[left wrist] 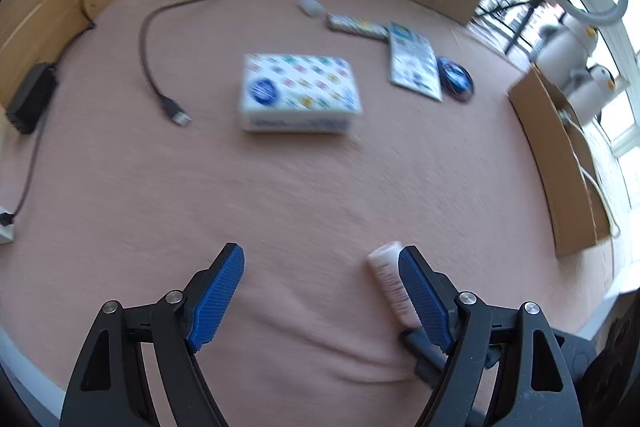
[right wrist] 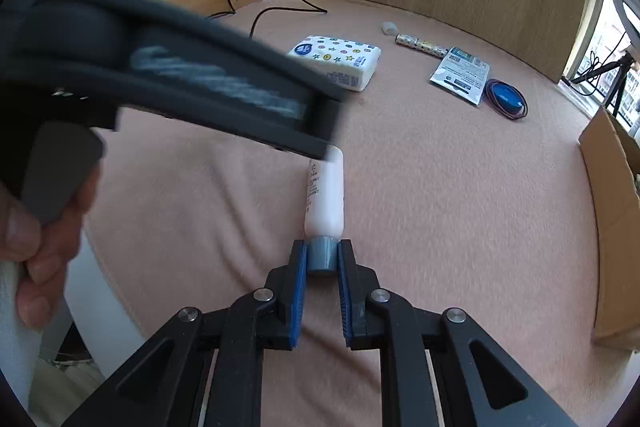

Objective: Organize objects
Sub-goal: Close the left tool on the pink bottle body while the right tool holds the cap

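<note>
— Now, what has the right gripper (right wrist: pixel 322 259) got?

— A white tube (right wrist: pixel 325 193), pinched by its grey cap (right wrist: pixel 321 254) at lower centre of the right view, jaws narrow on it. The tube points away over the pink cloth (right wrist: pixel 440 187); whether its body rests on the cloth cannot be told.

— And the left gripper (left wrist: pixel 322 291)?

— Spread wide and holding nothing, low in its own view, one blue pad (left wrist: pixel 424 295) just beside the tube. Seen from the right camera it crosses the upper left, blurred, with a hand (right wrist: pixel 36 227) on its handle.

— How to do this step well?

— A cap hold is likely to let the tube swing, so carry it slowly and level. The cardboard box (right wrist: pixel 612 211) at the right edge looks the probable home. Steer clear of the tissue pack (right wrist: pixel 340 61), the packet (right wrist: pixel 462 73) and the blue coil (right wrist: pixel 506 99) up the frame.
</note>
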Available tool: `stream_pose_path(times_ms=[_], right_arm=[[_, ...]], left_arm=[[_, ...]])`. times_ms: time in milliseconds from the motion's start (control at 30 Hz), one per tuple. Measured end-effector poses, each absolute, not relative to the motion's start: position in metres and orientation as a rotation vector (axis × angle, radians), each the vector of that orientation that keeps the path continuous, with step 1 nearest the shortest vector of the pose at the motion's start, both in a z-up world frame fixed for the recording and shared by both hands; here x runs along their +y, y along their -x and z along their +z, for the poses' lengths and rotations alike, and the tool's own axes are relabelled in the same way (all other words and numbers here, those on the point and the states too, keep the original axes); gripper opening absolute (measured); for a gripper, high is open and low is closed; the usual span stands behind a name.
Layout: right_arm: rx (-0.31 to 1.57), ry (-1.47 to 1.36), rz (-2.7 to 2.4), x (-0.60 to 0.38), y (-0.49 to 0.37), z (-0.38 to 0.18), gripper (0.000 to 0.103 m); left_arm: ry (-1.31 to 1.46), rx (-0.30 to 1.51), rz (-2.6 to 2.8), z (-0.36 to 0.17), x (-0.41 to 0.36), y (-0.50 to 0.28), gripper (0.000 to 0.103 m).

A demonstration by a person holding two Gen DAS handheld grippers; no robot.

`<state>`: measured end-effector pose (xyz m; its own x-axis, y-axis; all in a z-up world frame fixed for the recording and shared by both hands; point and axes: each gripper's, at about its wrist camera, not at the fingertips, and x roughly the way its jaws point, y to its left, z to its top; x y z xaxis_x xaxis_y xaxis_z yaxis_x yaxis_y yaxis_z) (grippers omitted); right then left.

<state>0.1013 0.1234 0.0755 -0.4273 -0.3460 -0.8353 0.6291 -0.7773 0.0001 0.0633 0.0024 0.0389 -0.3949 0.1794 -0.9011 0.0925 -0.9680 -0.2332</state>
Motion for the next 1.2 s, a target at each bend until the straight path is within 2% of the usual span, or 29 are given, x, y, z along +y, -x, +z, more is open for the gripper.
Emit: stream_pose_path(times_ms=[67,133,167,433,833,1200], right_arm=[[0.416,-1.181,-2.213,0.126,-0.103,0.076,0.013],[0.408,-1.172,-2.217,0.126,-0.103,0.076,0.013],[0.406,-1.167,-2.220,0.126,-0.104,0.076,0.013],[0.358,-1.141,-2.238,0.129,-0.102,0.074,0.013],[0.313,-1.137,-2.253,0.131,-0.101,0.072,0.013],[0.273,-1.128,-2.270,0.129,-0.094,0.083,0.013]], left_arm=[[1.701,-0.380,2.515,0.036,0.013,-0.064,0.082],[1.707,-0.381,2.485,0.032,0.021,-0.064,0.074],[1.699,-0.358,2.496,0.031,0.024,-0.064,0.073],[1.680,-0.328,2.453,0.033,0.039,-0.059,0.033],[1.674,-0.250,2.486,0.037,0.049,-0.062,0.033],[1.646,-0.273,2.502,0.049,0.048,-0.063,0.031]])
